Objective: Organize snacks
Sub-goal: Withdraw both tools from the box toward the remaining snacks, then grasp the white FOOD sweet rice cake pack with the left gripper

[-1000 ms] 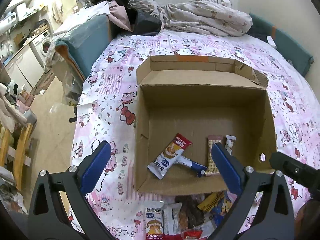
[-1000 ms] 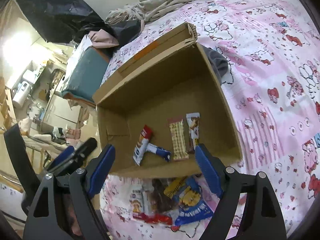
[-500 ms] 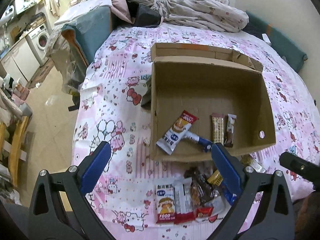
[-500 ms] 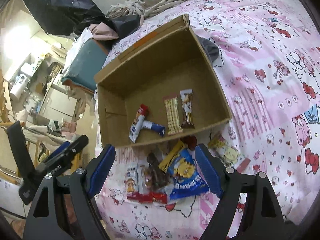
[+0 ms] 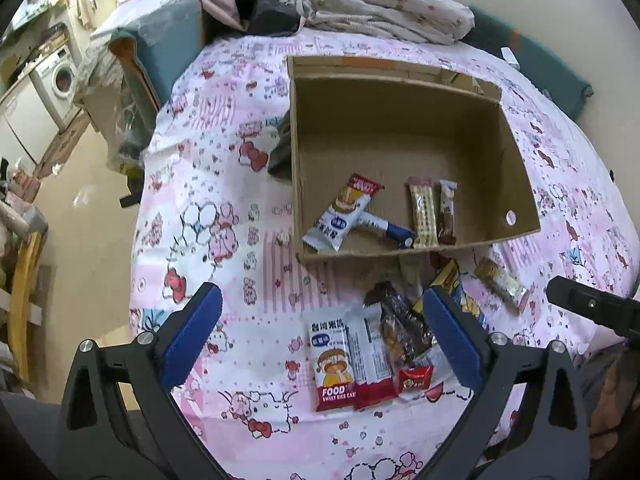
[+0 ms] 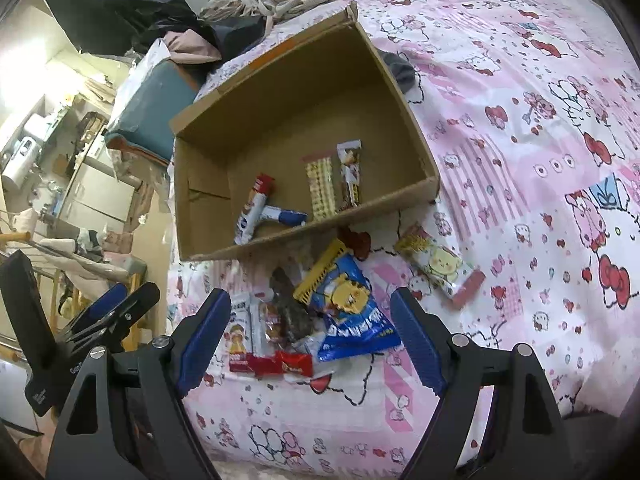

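An open cardboard box lies on the pink bed and holds several snack packets, among them a white and red one and two slim bars. A pile of loose snacks lies on the sheet in front of the box, with a blue bag in it. One yellow packet lies apart to the right. My left gripper is open and empty above the pile. My right gripper is open and empty above the pile.
The bed's left edge drops to the floor. A teal cushion and crumpled bedding lie at the far end. A dark cloth sits beside the box's left wall. A washing machine stands far left.
Both grippers have pulled back and up from the box. The snack pile in front of the box has come fully into view. Both stay open.
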`<action>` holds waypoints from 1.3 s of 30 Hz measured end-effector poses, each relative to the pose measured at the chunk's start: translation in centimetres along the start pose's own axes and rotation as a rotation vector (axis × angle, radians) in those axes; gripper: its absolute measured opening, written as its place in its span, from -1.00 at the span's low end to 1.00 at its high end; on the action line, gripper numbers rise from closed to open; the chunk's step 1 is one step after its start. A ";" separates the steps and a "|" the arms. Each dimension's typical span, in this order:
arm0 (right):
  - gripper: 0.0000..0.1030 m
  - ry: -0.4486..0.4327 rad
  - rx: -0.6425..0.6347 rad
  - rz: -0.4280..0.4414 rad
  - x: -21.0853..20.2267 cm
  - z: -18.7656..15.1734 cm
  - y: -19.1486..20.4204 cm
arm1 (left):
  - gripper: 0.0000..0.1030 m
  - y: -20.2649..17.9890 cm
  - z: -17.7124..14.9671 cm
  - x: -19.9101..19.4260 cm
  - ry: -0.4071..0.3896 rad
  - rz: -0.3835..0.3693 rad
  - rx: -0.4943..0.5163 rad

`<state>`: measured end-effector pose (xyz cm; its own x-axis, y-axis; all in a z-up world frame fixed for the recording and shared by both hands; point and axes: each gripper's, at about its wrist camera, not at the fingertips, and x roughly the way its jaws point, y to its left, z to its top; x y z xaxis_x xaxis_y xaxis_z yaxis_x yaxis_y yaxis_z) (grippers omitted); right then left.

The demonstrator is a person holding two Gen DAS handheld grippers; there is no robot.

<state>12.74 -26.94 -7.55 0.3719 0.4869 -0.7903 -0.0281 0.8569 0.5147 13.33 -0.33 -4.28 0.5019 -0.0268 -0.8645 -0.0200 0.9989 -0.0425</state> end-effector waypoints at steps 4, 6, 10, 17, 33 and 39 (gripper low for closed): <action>0.64 0.006 0.007 -0.010 0.2 -0.6 -0.1 | 0.93 0.7 -0.4 0.8 0.031 -0.048 -0.061; 0.64 0.007 0.008 -0.021 0.3 -0.6 -0.2 | 0.93 1.1 -0.6 1.3 0.062 -0.083 -0.106; 0.64 0.000 0.016 -0.043 0.6 -0.4 -0.3 | 0.93 1.2 -0.6 1.7 0.077 -0.086 -0.128; 0.64 -0.007 0.013 -0.023 1.4 -0.2 0.3 | 0.77 4.0 -1.2 3.8 0.178 -0.092 -0.271; 0.64 0.045 0.065 -0.009 3.2 0.2 -0.4 | 0.28 2.1 -4.8 12.0 0.464 -0.042 -0.180; 0.64 0.041 0.084 -0.026 3.0 0.4 -1.0 | -0.19 2.1 -5.6 12.9 0.503 0.040 -0.138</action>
<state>14.26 -26.43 -10.34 0.3329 0.4726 -0.8159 0.0595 0.8531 0.5184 14.92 1.25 -18.36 0.0221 -0.0375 -0.9991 -0.1620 0.9860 -0.0406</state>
